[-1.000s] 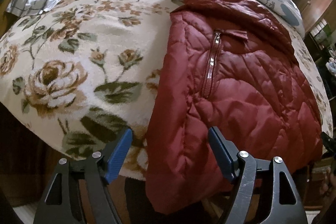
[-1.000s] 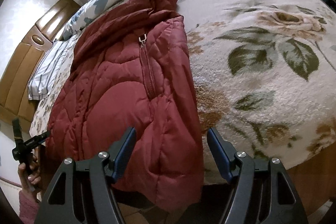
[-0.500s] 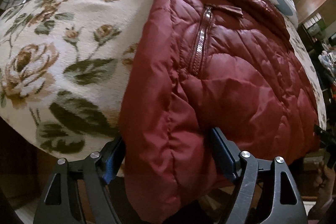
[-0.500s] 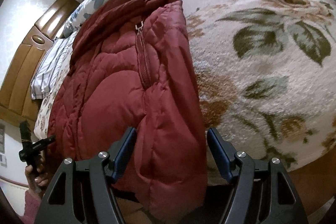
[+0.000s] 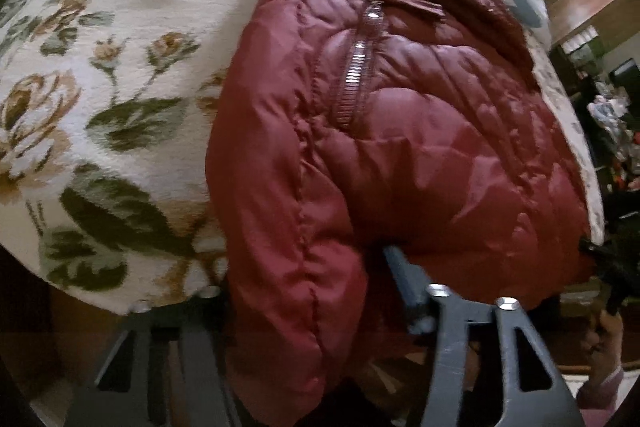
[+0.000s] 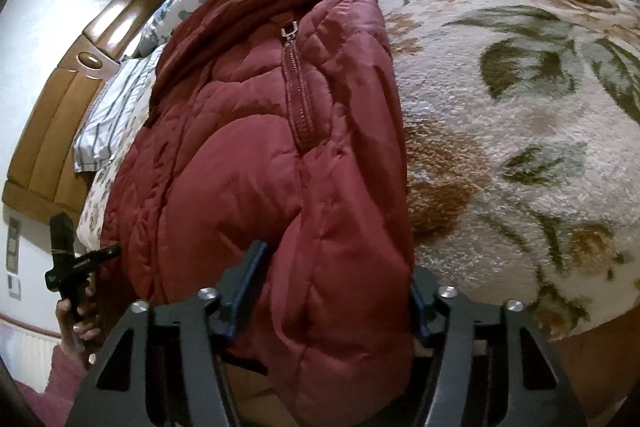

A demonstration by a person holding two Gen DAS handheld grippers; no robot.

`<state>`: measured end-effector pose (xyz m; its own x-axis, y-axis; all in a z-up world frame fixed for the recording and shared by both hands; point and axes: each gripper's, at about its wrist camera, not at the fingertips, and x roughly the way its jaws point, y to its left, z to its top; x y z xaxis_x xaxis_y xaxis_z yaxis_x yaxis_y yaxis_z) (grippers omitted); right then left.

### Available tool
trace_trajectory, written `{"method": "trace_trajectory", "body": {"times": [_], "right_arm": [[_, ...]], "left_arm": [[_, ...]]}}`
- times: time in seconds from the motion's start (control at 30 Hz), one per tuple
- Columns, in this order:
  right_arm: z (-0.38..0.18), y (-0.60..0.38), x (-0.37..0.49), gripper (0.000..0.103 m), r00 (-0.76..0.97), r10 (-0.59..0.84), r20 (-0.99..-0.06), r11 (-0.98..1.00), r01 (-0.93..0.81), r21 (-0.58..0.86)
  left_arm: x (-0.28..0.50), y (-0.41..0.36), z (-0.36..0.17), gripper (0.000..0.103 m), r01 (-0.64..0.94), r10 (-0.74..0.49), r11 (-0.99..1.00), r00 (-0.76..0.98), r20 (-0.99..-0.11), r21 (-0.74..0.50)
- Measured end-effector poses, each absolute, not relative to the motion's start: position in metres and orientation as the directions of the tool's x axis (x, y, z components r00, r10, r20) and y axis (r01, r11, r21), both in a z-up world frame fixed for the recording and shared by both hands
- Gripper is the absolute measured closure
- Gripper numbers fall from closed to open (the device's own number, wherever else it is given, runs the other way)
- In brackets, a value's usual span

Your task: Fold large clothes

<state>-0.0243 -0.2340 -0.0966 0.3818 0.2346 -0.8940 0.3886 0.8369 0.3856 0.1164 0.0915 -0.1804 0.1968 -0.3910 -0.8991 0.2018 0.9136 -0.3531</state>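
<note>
a quilted maroon puffer jacket [image 5: 400, 131] lay across a floral-patterned blanket [image 5: 120, 75] on the bed, its lower corners hanging over the near edge. in the left wrist view, cream pile with roses and green leaves filled the left side, the jacket's silver pocket zipper [image 5: 360, 67] ran down its middle, and the left gripper [image 5: 304, 291] straddled the jacket's left hem corner, its fingers still spread with fabric bulging between them and one blue pad [image 5: 404, 279] showing against the cloth; the other pad was hidden. in the right wrist view, a wooden headboard [image 6: 60, 131] and a striped pillow [image 6: 116, 115] sat at far left, then the jacket, then the blanket. the right gripper [image 6: 336, 287] likewise bracketed the jacket's right hem corner, fingers apart, the left blue pad [image 6: 248, 275] pressed beside the padding.
</note>
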Motion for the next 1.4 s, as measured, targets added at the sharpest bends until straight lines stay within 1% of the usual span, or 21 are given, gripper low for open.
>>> {"method": "trace_trajectory", "body": {"times": [0.03,0.07,0.13,0.3,0.37,0.4,0.47,0.5,0.53,0.63,0.77,0.93,1.23,1.4], "right_arm": [[-0.096,-0.233,-0.024,0.053,0.384,0.24,-0.891,0.837,0.383,0.391],[-0.096,-0.233,-0.024,0.054,0.384,0.239,-0.892,0.84,0.379,0.389],[-0.097,-0.234,-0.024,0.05,0.389,0.25,-0.887,0.832,0.381,0.402],[-0.101,-0.238,-0.027,0.047,0.389,0.266,-0.882,0.82,0.389,0.419],[-0.102,-0.237,-0.027,0.047,0.386,0.265,-0.884,0.824,0.386,0.415],[-0.101,-0.235,-0.026,0.05,0.385,0.26,-0.886,0.828,0.383,0.41],[-0.097,-0.232,-0.026,0.059,0.392,0.259,-0.883,0.834,0.371,0.409],[-0.093,-0.231,-0.025,0.071,0.403,0.262,-0.877,0.835,0.361,0.416],[-0.089,-0.229,-0.025,0.074,0.414,0.26,-0.872,0.838,0.352,0.417],[-0.075,-0.224,-0.022,0.079,0.455,0.254,-0.853,0.848,0.32,0.423],[-0.055,-0.224,-0.017,0.08,0.532,0.268,-0.803,0.84,0.278,0.465],[-0.031,-0.224,-0.002,0.08,0.604,0.268,-0.751,0.847,0.224,0.482],[0.006,-0.237,0.04,0.08,0.702,0.226,-0.675,0.866,0.173,0.469],[0.021,-0.245,0.069,0.08,0.727,0.193,-0.659,0.884,0.163,0.438]], "left_arm": [[0.116,0.089,-0.178,0.066,0.214,-0.397,0.91,0.198,-0.896,-0.356],[0.116,0.086,-0.177,0.066,0.227,-0.392,0.91,0.202,-0.898,-0.346],[0.115,0.082,-0.176,0.066,0.246,-0.373,0.914,0.204,-0.905,-0.322],[0.116,0.08,-0.176,0.065,0.255,-0.385,0.908,0.192,-0.903,-0.333],[0.115,0.078,-0.175,0.07,0.267,-0.382,0.907,0.2,-0.902,-0.325],[0.114,0.077,-0.173,0.076,0.278,-0.382,0.906,0.206,-0.901,-0.32],[0.109,0.077,-0.166,0.081,0.298,-0.374,0.906,0.225,-0.9,-0.302],[0.108,0.075,-0.162,0.084,0.305,-0.373,0.905,0.235,-0.898,-0.296],[0.106,0.077,-0.158,0.085,0.308,-0.374,0.905,0.242,-0.895,-0.295],[0.103,0.079,-0.146,0.087,0.304,-0.387,0.903,0.268,-0.882,-0.304],[0.101,0.087,-0.122,0.088,0.307,-0.414,0.896,0.317,-0.853,-0.321],[0.101,0.086,-0.09,0.088,0.326,-0.443,0.886,0.379,-0.812,-0.331],[0.118,0.084,-0.044,0.088,0.371,-0.469,0.874,0.469,-0.748,-0.314],[0.14,0.08,-0.031,0.088,0.367,-0.468,0.877,0.499,-0.729,-0.312]]}}
